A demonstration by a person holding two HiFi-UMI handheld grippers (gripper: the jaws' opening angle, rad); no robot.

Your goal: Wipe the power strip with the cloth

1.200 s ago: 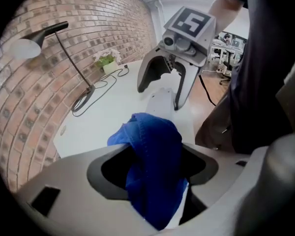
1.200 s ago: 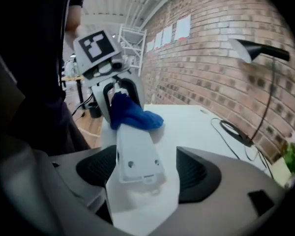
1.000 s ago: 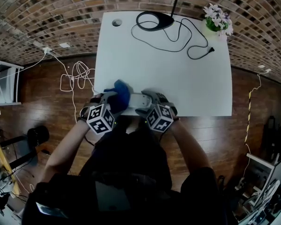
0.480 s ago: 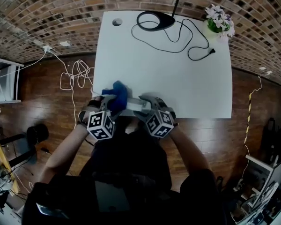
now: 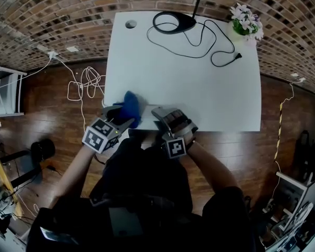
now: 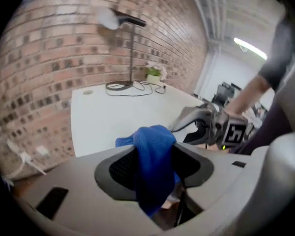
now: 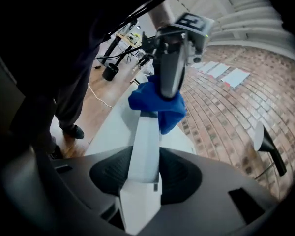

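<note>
At the near edge of the white table, my left gripper is shut on a blue cloth. The cloth hangs bunched between its pads, and those jaws have just been closing on it. My right gripper is shut on one end of the white power strip. Its jaws have just been closing with the strip between them. The strip runs away from the right gripper toward the cloth, which covers its far end under the left gripper. In the head view the strip is mostly hidden.
A black lamp base with a looping cord and plug stands at the table's far side. A flower pot sits in the far right corner, a cable hole far left. Loose cables lie on the wooden floor to the left.
Both grippers have rolled, so their marker cubes swung back toward the person. The left gripper rose a little with the cloth. The right gripper's jaws closed onto the strip.
</note>
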